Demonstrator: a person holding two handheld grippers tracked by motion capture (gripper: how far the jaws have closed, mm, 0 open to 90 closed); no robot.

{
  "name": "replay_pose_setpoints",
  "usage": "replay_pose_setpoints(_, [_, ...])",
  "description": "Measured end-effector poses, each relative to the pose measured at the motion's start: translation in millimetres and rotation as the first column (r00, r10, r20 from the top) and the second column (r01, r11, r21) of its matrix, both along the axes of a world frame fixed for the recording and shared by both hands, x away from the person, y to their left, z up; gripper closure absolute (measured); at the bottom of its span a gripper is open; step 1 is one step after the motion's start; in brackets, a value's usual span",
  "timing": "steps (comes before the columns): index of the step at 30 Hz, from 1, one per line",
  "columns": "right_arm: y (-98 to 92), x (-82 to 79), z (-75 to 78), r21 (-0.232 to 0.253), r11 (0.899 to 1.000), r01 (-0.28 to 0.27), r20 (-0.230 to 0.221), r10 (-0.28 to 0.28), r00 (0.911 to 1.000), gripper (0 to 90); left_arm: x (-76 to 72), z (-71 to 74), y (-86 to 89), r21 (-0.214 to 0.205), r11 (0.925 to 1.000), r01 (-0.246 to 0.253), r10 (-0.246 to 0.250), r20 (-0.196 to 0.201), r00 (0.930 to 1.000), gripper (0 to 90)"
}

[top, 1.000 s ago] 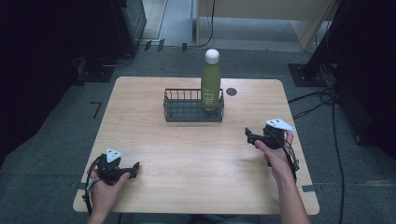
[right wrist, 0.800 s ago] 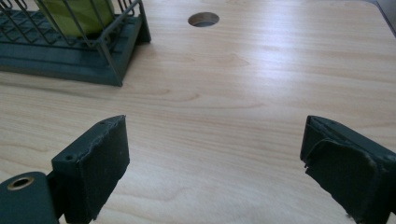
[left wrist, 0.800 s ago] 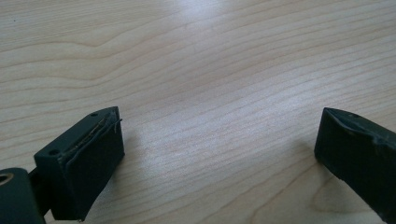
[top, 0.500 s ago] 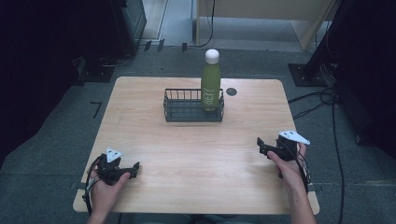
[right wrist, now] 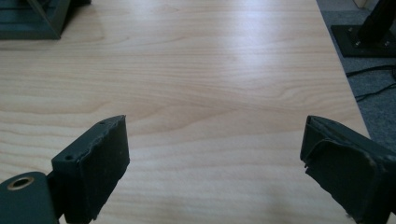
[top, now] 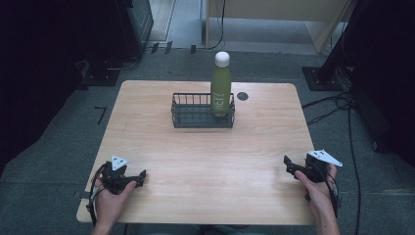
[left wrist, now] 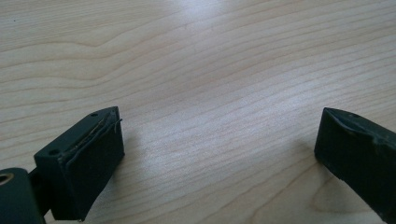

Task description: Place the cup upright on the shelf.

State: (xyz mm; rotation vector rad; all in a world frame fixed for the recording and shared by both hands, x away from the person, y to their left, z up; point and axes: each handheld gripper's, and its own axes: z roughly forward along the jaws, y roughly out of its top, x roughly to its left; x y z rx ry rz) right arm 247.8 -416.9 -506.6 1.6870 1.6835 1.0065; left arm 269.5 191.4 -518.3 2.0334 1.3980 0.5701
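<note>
Two grippers rested spread wide, gripping nothing: left gripper (top: 139, 177) at 7 o'clock, right gripper (top: 288, 165) at 4. Green bottle (top: 220, 90) stood upright inside wire basket (top: 188, 117) at 12. Looked finished or unstarted; next probably needing a reach toward 12.

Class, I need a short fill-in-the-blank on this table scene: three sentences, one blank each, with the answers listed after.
1. The green bottle stands upright in the wire ____.
2. The bottle's cap is ____ in colour.
3. Both the left tongs and the right tongs have their jaws ____, with bare table between them.

Missing words: basket; white; open
</note>
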Motion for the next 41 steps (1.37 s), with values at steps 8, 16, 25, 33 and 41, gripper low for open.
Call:
replay_pose_setpoints(8, [-10.2, -18.8, -7.7, -0.025, 1.000, 0.008, -0.027, -0.008, 0.9996, 8.0, 0.0, -0.1, 0.0, -0.001, 1.0000, 0.000, 0.000, 0.001, 1.0000, 1.5])
replay_pose_setpoints(16, [-10.7, -36.6, -17.3, -0.069, 0.998, 0.008, -0.091, -0.014, 0.9957, 7.9, 0.0, 0.0, -0.1, -0.001, 1.0000, -0.001, 0.001, 0.000, 1.0000, 1.5])
replay_pose_setpoints(25, [-7.5, -48.1, -19.1, -0.108, 0.994, 0.003, -0.141, -0.018, 0.9898, 7.0, 0.3, -0.1, -0.2, 0.000, 1.0000, -0.003, 0.003, 0.001, 1.0000, 1.5])
replay_pose_setpoints(33, [-5.8, -48.3, -19.6, -0.108, 0.994, -0.036, -0.150, 0.020, 0.9886, 3.6, 0.3, 0.0, 0.8, 0.001, 0.9997, -0.024, 0.024, 0.000, 0.9997, 1.5])
replay_pose_setpoints(41, [-5.2, -48.1, -19.6, -0.107, 0.994, -0.034, -0.151, 0.017, 0.9884, 3.5, 0.6, -0.2, -1.0, 0.001, 0.9996, -0.027, 0.027, 0.001, 0.9996, 1.4])
